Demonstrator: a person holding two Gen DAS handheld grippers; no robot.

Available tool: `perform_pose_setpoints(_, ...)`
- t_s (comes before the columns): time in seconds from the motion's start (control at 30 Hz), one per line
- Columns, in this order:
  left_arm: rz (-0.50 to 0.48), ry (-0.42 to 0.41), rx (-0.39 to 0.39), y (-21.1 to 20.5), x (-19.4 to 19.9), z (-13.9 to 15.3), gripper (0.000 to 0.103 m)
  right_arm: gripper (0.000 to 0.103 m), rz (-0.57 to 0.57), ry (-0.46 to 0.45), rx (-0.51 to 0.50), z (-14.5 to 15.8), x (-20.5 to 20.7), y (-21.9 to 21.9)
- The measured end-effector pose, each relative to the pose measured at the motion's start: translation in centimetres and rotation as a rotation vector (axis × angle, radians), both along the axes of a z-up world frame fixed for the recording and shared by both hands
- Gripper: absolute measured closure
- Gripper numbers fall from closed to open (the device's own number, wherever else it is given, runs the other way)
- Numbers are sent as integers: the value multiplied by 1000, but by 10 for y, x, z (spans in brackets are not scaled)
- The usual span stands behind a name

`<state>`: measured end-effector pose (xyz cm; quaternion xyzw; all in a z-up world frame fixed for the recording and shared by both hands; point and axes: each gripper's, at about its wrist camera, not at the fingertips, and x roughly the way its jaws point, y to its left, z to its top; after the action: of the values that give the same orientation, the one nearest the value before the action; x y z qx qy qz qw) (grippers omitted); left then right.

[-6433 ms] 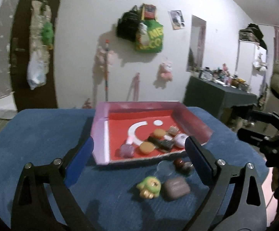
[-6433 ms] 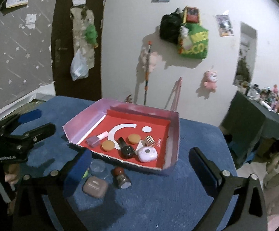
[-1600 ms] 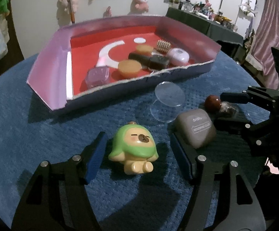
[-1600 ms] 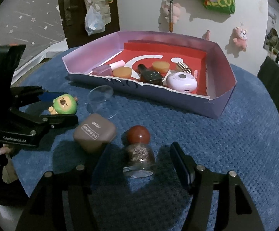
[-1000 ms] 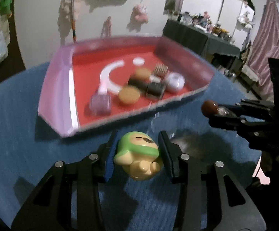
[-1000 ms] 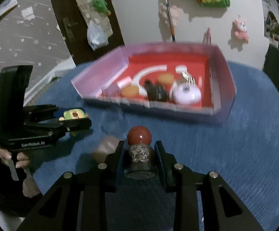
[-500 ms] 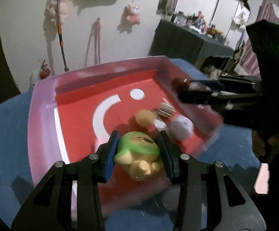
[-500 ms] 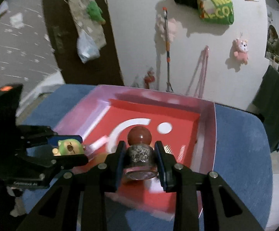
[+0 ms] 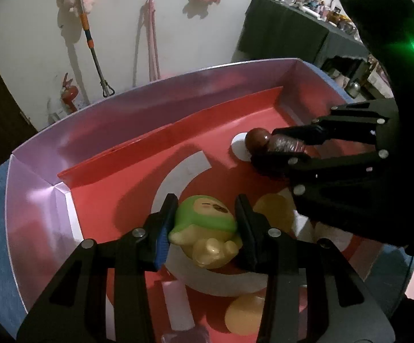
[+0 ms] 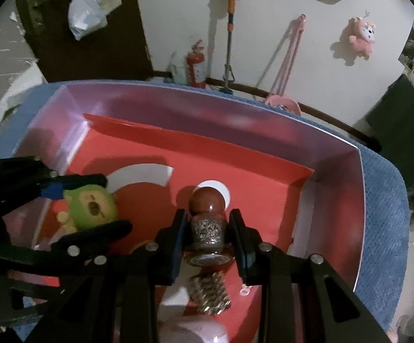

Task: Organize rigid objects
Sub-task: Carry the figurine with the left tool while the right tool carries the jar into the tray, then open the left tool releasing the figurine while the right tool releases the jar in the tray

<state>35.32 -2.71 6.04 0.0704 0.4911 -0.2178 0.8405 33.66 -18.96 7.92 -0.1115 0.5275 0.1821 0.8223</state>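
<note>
The left gripper (image 9: 205, 225) has its jaws clamped on a green figurine (image 9: 204, 223); the right gripper's (image 10: 208, 233) jaws pinch a small bottle (image 10: 207, 225) with a brown ball stopper. Both hang over the red floor of the pink-walled box (image 10: 235, 120), above round orange pieces (image 9: 275, 208) and a gold comb-like clip (image 10: 209, 294), on the blue worktop (image 10: 384, 188).
</note>
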Motion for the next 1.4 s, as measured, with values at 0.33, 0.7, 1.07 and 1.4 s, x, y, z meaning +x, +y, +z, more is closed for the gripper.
perform_pose_setpoints(0.33,13,27,-2,-1,2,-11,63,70,-34,35,-10,-8,10,-5)
perform_pose_setpoints(0.7,28,44,-18,2,2,-12,62,69,-27,28,-39,-9,13,4)
perform_pose_setpoints(1.07,32,36,-38,6,-2,-7,50,60,-23,27,-46,-9,6,7)
perform_pose_setpoints(1.4,30,-2,-32,4,-12,2,38,43,-36,17,-26,-3,5,2)
